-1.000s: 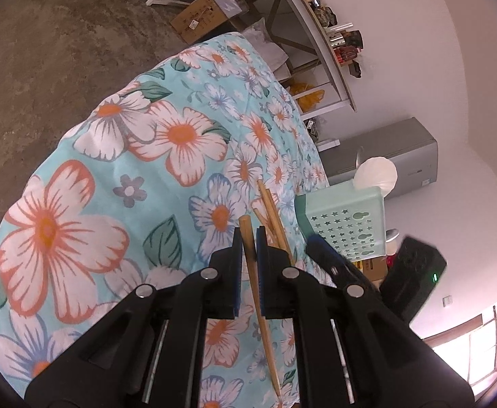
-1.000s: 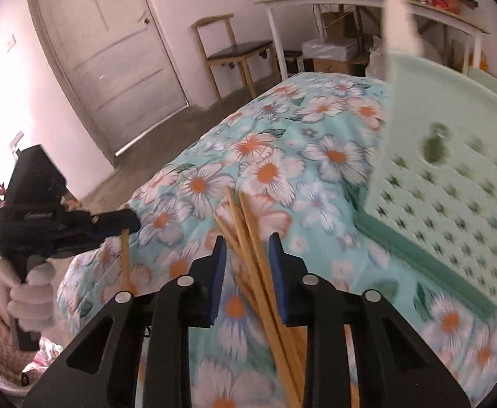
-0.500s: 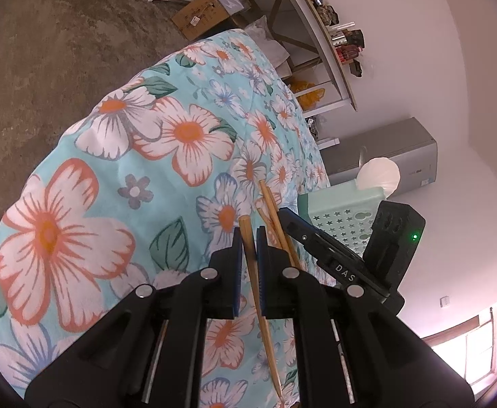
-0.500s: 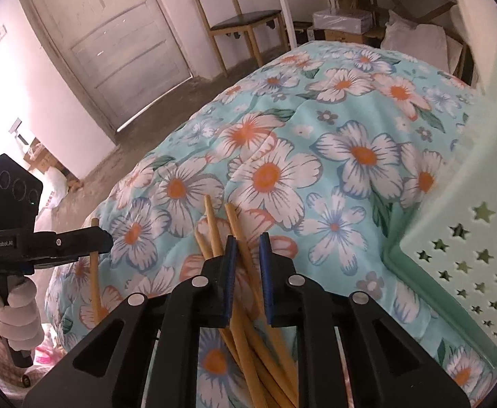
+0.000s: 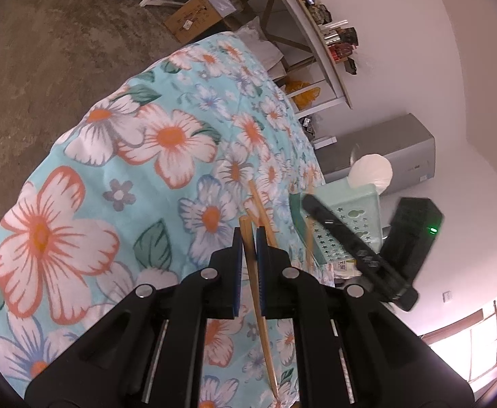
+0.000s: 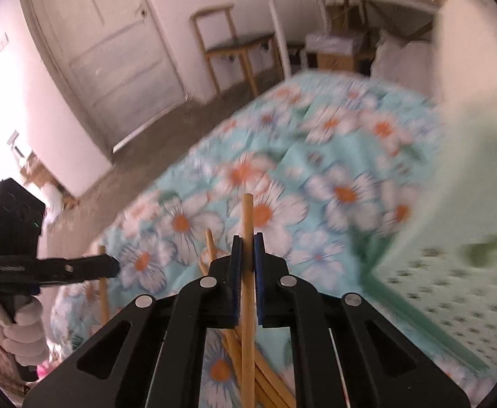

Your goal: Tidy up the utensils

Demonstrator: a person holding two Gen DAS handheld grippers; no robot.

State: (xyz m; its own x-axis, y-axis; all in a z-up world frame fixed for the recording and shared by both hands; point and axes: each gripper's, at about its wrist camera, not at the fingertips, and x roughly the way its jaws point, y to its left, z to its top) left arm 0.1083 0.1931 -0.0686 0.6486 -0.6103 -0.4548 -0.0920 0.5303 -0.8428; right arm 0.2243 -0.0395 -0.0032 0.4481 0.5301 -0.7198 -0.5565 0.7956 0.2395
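Note:
My left gripper (image 5: 248, 236) is shut on a wooden chopstick (image 5: 260, 312) that runs back between its pads, above the floral cloth (image 5: 112, 170). Two loose chopsticks (image 5: 260, 204) lie just ahead of it. My right gripper (image 6: 247, 241) has its jaws closing, and the pads press on another chopstick (image 6: 247, 214) that stands up over the pile of chopsticks (image 6: 268, 384) below. A mint green basket (image 6: 452, 238) with star holes is close on the right. The right wrist view is blurred. In that view the left gripper (image 6: 112, 267) is at the left, held by a white-gloved hand (image 6: 20, 333).
The floral cloth (image 6: 333, 156) covers a rounded surface that drops off to a concrete floor (image 5: 44, 34). Beyond it are a wooden chair (image 6: 234, 44), a door (image 6: 112, 51), a white shelf table (image 5: 316, 44), a cardboard box (image 5: 194, 17) and a grey cabinet (image 5: 384, 149).
The right gripper's jaws closed on one chopstick and raised it off the pile. The left gripper kept still with its chopstick.

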